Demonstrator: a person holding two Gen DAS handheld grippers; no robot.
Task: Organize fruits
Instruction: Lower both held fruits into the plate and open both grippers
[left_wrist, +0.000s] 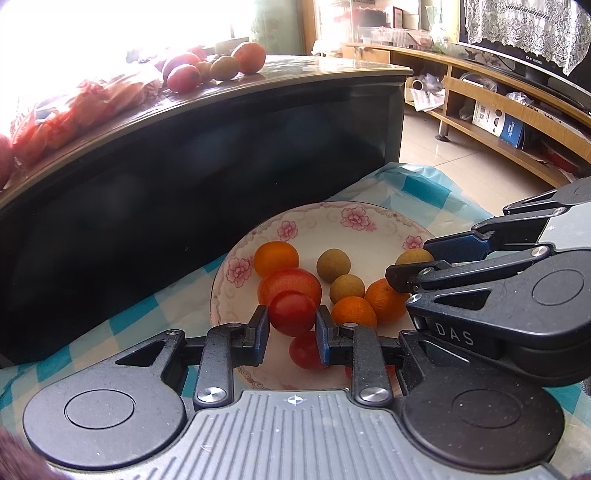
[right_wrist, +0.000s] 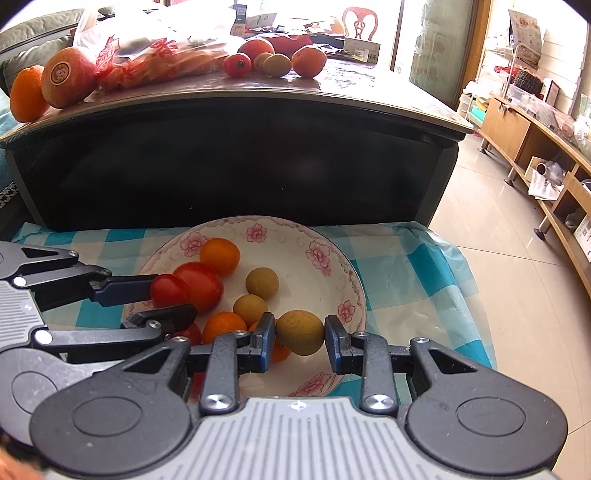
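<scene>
Living room, dark tabletop (right_wrist: 332, 92) behind; checked cloth (right_wrist: 406, 266) carries flowered plate (right_wrist: 354, 291). Your left claw (left_wrist: 291, 319) grips red cherry tomato (left_wrist: 291, 312) over plate; right claw (right_wrist: 300, 334) grips brown longan (right_wrist: 300, 332) over plate's near edge. Plate already holds kumquats, longans, tomatoes. More fruit waits on tabletop, so you're partway.

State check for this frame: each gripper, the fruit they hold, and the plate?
Left gripper: shut on red tomato.
Red tomato: clamped above plate.
Right gripper: shut on brown fruit.
Brown fruit: clamped above plate.
Plate: on checked cloth, holding fruit.
</scene>
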